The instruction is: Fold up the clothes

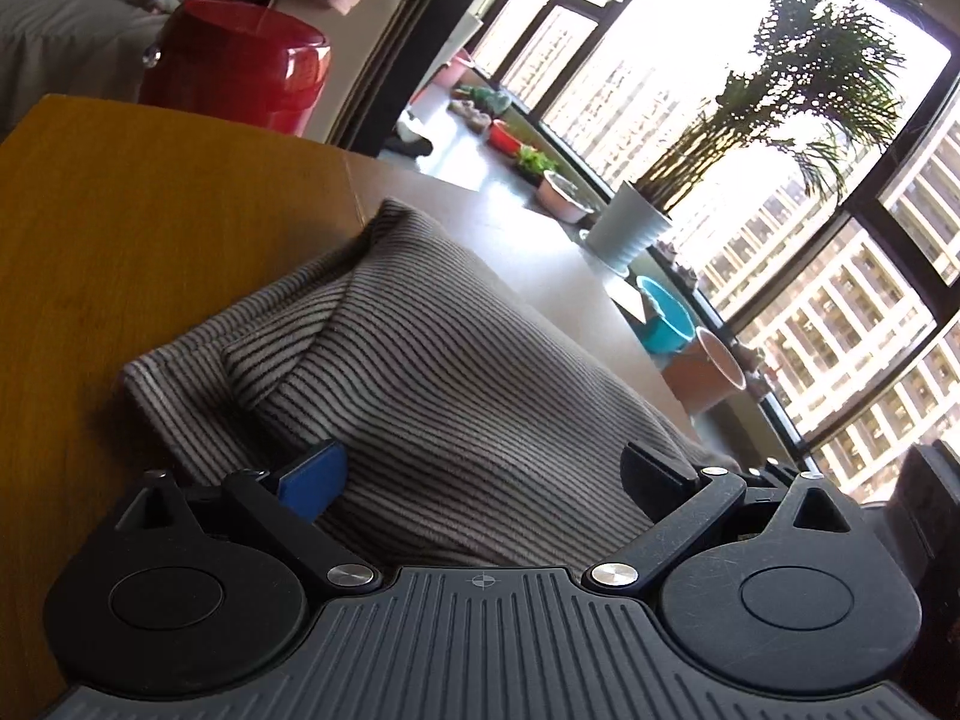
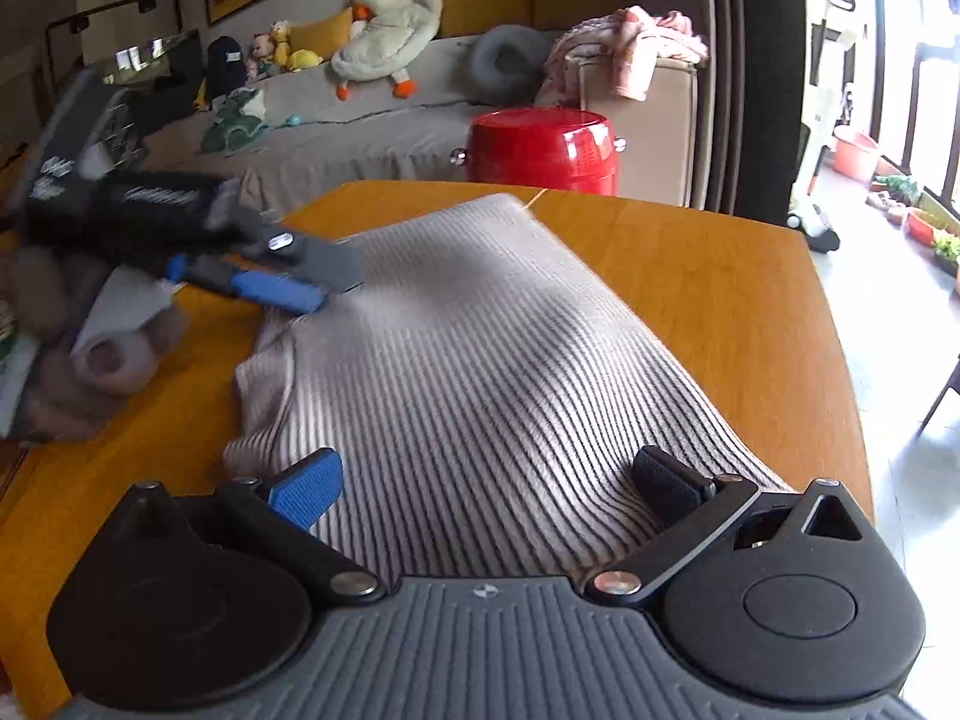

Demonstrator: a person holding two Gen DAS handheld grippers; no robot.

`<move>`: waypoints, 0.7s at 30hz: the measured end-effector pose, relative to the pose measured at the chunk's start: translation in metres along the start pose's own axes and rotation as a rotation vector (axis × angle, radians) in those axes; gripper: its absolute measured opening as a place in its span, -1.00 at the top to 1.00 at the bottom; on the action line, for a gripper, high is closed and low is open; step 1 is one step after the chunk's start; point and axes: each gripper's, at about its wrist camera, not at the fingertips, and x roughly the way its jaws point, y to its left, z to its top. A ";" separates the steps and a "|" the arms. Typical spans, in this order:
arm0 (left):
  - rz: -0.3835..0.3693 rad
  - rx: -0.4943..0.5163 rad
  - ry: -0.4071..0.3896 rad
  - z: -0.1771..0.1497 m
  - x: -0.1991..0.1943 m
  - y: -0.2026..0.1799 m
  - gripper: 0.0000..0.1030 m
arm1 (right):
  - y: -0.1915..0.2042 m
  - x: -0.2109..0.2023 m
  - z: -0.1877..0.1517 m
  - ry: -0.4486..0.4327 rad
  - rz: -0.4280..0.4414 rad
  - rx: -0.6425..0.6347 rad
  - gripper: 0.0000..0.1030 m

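Striped garment (image 2: 480,372) lay folded on the wooden table (image 2: 720,300), stretching from the near edge toward the far edge, with a lifted fold along its left side. Near end hidden under both gripper bodies. Right gripper (image 2: 486,480) released, fingers spread wide on either side of the cloth at the near edge, gripping nothing. Left gripper (image 1: 486,474) likewise spread, blue pad (image 1: 315,480) and black pad set apart over the cloth; in the right wrist view seen again, blurred, at the garment's left edge (image 2: 282,276), fingers there drawn near one another, whether pinching cloth could not be told. White lettering on its body smeared past reading. Blurred hand (image 2: 90,360) and sleeve beside it near the left table edge, cut off by the frame. Beyond the far edge, a red drum (image 2: 543,150), then a sofa with a plush goose (image 2: 384,36). Window side blown out by glare behind a potted palm (image 1: 660,204).
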 end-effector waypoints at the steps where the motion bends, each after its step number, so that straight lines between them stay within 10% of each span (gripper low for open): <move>1: 0.020 0.002 -0.010 0.003 0.004 0.001 -0.95 | 0.006 -0.003 -0.003 0.008 0.011 -0.009 -1.00; 12: 0.089 -0.001 -0.066 0.014 -0.015 0.003 -0.95 | 0.035 -0.007 -0.014 -0.026 0.084 0.040 -1.00; 21: -0.063 0.093 -0.040 -0.018 -0.046 -0.040 -0.97 | 0.028 -0.014 -0.017 -0.036 0.137 0.180 -1.00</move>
